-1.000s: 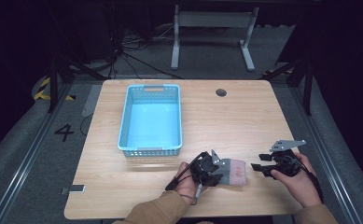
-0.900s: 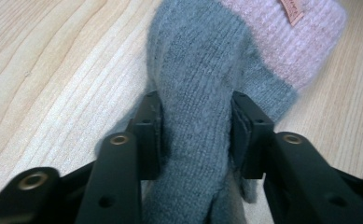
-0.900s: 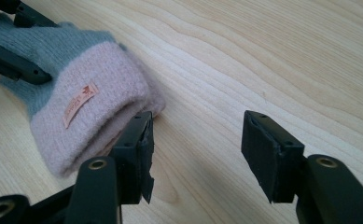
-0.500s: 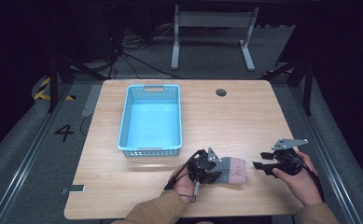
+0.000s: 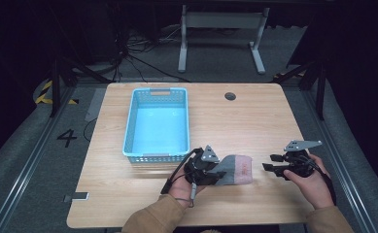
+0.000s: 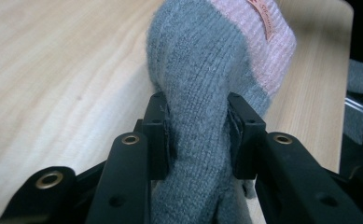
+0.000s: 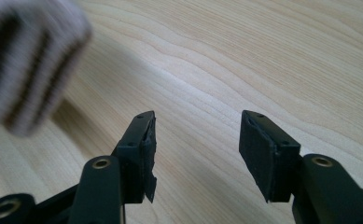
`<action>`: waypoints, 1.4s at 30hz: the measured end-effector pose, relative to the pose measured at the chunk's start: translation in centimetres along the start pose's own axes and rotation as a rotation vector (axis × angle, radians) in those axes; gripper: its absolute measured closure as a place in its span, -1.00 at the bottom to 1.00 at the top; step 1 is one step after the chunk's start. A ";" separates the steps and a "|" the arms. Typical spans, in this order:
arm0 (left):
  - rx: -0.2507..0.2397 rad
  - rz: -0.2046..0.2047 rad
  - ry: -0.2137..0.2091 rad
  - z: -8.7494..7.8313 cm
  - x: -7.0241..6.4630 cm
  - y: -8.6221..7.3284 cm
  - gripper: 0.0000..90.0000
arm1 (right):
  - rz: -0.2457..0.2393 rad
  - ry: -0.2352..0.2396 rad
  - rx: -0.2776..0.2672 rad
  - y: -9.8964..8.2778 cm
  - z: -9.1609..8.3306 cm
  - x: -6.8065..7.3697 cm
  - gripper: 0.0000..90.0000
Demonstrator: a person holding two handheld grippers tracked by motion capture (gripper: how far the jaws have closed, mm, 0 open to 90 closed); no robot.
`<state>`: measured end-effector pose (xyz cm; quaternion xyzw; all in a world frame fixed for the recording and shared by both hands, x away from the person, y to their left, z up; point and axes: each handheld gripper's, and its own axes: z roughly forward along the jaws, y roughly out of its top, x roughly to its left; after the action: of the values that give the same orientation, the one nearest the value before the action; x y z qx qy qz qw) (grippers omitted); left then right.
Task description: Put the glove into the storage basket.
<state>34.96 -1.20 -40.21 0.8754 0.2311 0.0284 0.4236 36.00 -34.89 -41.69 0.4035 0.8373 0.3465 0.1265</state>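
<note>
Here, your left gripper (image 5: pixel 214 171) is pinching the grey knitted sock with a pink ribbed cuff (image 5: pixel 236 169); in the left gripper view both black pads press into the grey wool of the sock (image 6: pixel 202 88) from either side, and the fabric bunches between them. The jaws have just been closing, with the sock between them. The sock extends away from the left gripper (image 6: pixel 195 140) toward the far edge of the light wooden table (image 6: pixel 53 60), its pink cuff at the far end bearing a small tan label. In the high view the sock lies at the near middle of the table (image 5: pixel 245 116), its grey end in the gripper and its cuff pointing toward your right hand. Whether the cuff end rests on the wood or is lifted clear cannot be told. Your right gripper (image 5: pixel 273 168) is held apart from the sock, near the table's right edge, with its jaws pointing toward the cuff. In the right gripper view the jaws of the right gripper (image 7: pixel 197 154) stand spread with bare wood between them, and the blurred ribbed cuff (image 7: pixel 27 60) sits at the upper left. The light blue perforated plastic basket (image 5: pixel 181 141) stands on the left half of the table, just beyond your left gripper.
</note>
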 end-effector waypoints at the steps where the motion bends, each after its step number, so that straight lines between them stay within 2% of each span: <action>1: -0.004 -0.001 -0.002 -0.3 0.1 0.1 0.47 | 0.002 0.001 0.000 0.0 0.0 -0.1 0.04; 6: -0.028 -0.023 -0.013 -1.6 1.0 0.4 0.47 | 0.009 0.006 -0.006 0.2 0.3 -0.3 0.04; 14: -0.069 -0.027 -0.006 -3.8 2.2 0.7 0.47 | 0.004 0.021 -0.012 0.5 1.1 -0.5 0.02; 16: -0.070 -0.025 0.016 -4.3 2.5 0.8 0.47 | 0.006 0.019 -0.014 0.6 1.3 -0.5 0.02; 22: -0.091 -0.030 0.035 -5.9 3.9 0.8 0.46 | 0.003 0.023 -0.012 0.5 1.5 -0.5 0.02; 26: -0.101 -0.009 0.062 -7.0 4.8 1.1 0.46 | 0.009 0.026 -0.014 0.3 1.5 -0.5 0.01; 28: -0.107 -0.018 0.074 -7.5 5.3 1.3 0.46 | 0.010 0.024 -0.011 0.2 1.5 -0.6 0.01; 35: -0.100 -0.003 0.108 -9.2 7.3 1.4 0.45 | 0.011 0.022 -0.010 0.0 1.4 -0.5 0.00; 38: -0.096 0.009 0.137 -9.6 8.1 1.2 0.45 | 0.020 0.017 -0.007 -0.3 1.2 -0.6 0.00; 42: -0.097 -0.007 0.154 -10.2 9.2 1.1 0.45 | 0.026 0.015 -0.013 -0.5 1.0 -0.7 0.00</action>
<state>41.14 9.56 -34.20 0.8484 0.2643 0.1055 0.4464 36.65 -35.15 -42.78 0.4111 0.8306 0.3564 0.1184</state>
